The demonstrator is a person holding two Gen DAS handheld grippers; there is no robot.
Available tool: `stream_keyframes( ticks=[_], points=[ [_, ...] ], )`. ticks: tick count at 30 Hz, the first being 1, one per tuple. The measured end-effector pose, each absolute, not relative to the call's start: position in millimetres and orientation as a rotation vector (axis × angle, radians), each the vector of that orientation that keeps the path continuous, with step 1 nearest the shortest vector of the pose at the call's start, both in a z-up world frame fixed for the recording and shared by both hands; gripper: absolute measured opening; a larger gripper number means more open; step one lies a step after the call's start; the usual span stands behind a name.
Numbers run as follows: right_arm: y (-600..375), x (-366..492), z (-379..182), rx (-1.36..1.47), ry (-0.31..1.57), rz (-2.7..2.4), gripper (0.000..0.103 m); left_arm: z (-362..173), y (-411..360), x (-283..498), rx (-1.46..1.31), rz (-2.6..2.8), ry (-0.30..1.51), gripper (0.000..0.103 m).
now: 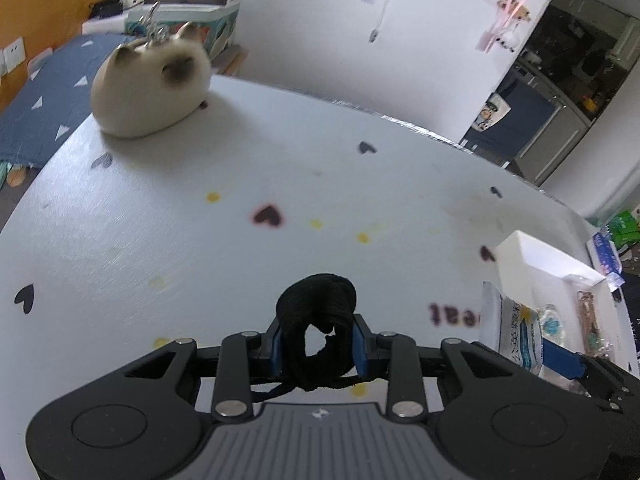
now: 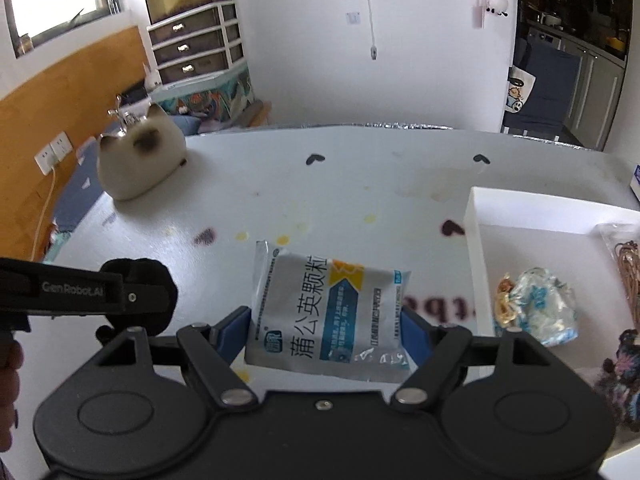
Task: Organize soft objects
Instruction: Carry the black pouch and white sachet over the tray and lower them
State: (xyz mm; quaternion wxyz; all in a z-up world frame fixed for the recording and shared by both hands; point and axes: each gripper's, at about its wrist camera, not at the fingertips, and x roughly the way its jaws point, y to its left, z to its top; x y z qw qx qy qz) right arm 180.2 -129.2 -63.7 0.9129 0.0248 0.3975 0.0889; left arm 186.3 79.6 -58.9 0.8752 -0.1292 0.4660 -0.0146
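A white table (image 2: 320,200) dotted with little black hearts and yellow spots fills the room's middle, with a drawer unit (image 2: 192,44) and orange wall panel at ten o'clock and a dark kitchen doorway at two o'clock. A plush cat (image 2: 140,156) sits at the table's ten o'clock corner, untouched.

The left gripper (image 1: 318,346) is pinched nearly closed on a black scrunchie (image 1: 316,320), carried clear of the tabletop. The right gripper (image 2: 326,330) stands wide, its blue pads pressing the edges of a foil sachet (image 2: 326,312), held above the surface. The white box (image 2: 520,216) lies at three o'clock, already holding a blue-patterned pouch (image 2: 536,304).

To my eye, both loads should swing toward the box one at a time, the sachet first since it is nearer, kept level so it doesn't slip from such a light edge grip.
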Motion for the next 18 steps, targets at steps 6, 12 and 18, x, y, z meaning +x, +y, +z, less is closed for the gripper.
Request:
stream_keyframes(
  ticks=[6, 12, 18],
  points=[
    [-161, 171, -46, 0.051, 0.775, 0.181, 0.079, -42, 50, 185, -0.250, -0.062, 0.924, 0.034],
    [-210, 170, -30, 0.065, 0.738, 0.148, 0.079, -25, 8, 191, -0.236, -0.106, 0.871, 0.034],
    [-262, 175, -18, 0.075, 0.711, 0.119, 0.079, -9, -40, 201, -0.224, -0.148, 0.824, 0.034]
  ],
)
